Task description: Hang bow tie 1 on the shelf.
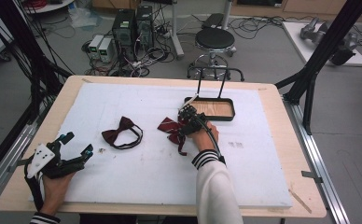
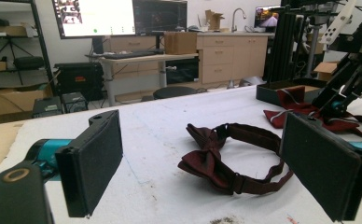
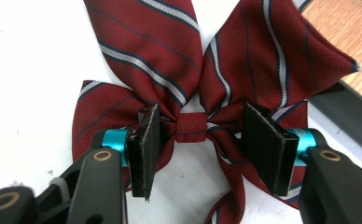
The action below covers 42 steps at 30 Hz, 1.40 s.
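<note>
Count on the white mat

2 bow ties: 1 striped red bow tie, 1 plain maroon bow tie; 1 wooden-bottomed tray; 2 grippers.

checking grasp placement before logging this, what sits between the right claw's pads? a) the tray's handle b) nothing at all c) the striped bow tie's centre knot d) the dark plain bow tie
c: in the right gripper view the right claw straddles the centre knot of the striped bow tie, pads either side of it, not yet pressing on it.

Overhead camera; two low tool-mounted close-ups
</note>
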Each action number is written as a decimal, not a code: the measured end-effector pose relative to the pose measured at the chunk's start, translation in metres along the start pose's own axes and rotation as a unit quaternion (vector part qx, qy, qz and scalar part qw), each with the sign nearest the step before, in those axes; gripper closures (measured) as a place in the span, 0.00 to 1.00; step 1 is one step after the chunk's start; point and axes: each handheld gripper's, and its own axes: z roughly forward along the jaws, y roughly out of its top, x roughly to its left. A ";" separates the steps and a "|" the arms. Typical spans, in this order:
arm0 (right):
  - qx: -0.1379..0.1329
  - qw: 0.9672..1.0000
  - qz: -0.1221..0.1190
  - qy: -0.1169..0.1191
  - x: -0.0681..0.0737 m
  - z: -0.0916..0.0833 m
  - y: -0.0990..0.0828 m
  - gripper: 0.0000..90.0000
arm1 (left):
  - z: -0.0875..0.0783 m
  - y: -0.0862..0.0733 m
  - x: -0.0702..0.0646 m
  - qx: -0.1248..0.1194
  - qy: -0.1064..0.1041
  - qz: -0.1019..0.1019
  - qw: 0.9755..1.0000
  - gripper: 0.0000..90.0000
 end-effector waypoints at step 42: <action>-0.164 0.985 0.021 0.049 -0.007 -0.039 -0.010 0.77 | 0.000 0.000 0.000 -0.001 0.000 0.001 1.000 0.15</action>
